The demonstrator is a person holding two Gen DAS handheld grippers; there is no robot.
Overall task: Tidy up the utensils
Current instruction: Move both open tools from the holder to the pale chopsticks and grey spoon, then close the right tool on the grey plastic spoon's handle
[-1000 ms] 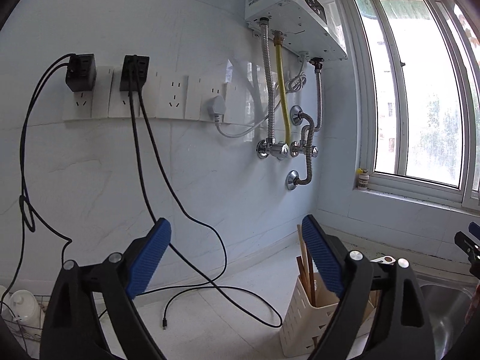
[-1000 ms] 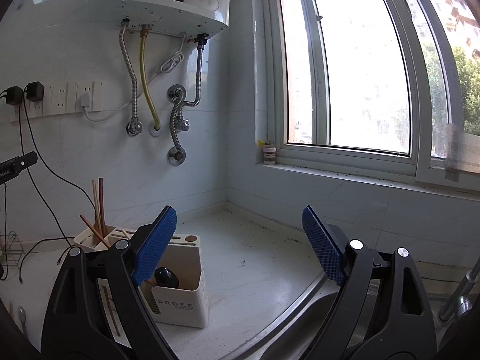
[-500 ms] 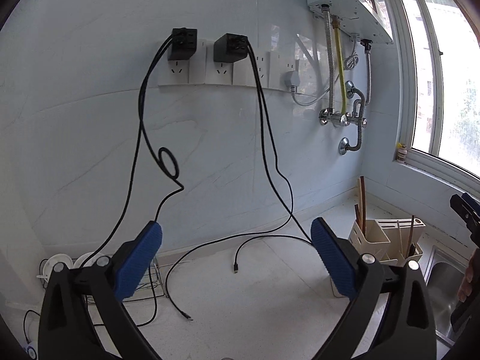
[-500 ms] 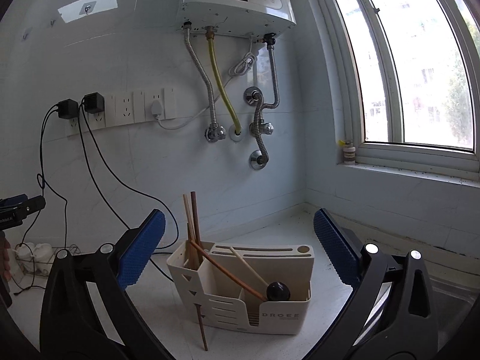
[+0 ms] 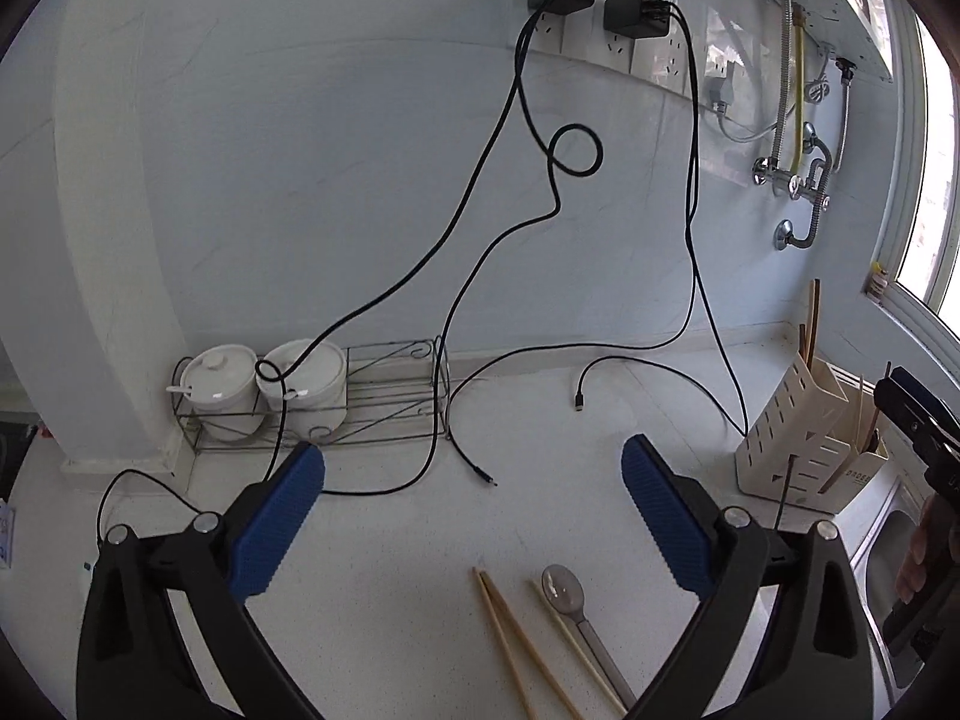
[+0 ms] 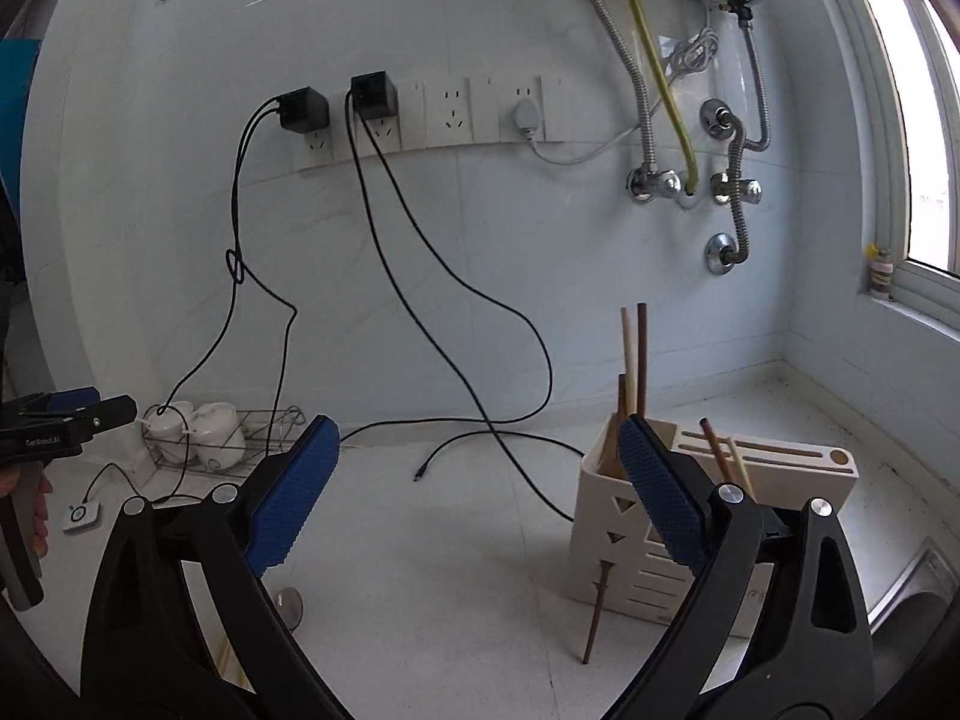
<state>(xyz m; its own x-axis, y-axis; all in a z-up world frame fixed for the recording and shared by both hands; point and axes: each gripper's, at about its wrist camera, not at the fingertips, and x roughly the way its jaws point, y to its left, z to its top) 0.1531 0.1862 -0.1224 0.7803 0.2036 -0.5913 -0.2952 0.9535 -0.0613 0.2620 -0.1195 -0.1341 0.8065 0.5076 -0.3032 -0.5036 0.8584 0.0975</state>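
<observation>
In the left wrist view my left gripper (image 5: 473,453) hangs open and empty above the white counter. Just below it lie two brown chopsticks (image 5: 516,636), a pale chopstick (image 5: 570,630) and a metal spoon (image 5: 564,591). The cream utensil holder (image 5: 798,444) stands at the right with several chopsticks in it. In the right wrist view my right gripper (image 6: 477,432) is wide apart and closing slightly, with nothing between its jaws. The holder (image 6: 780,468) sits just behind its right finger. A dark chopstick (image 6: 597,612) leans against the holder's front. The spoon's bowl (image 6: 288,603) peeks out by the left finger.
Black cables (image 5: 480,252) hang from wall sockets and trail over the counter. A wire rack (image 5: 384,396) with two white lidded pots stands against the wall at the left. The steel sink (image 5: 888,546) lies right of the holder. A small white device (image 6: 81,516) lies on the counter.
Both views have swung left and tipped down, away from the window. The spoon and loose chopsticks have come into the left view. The holder has slid to the right in the right view.
</observation>
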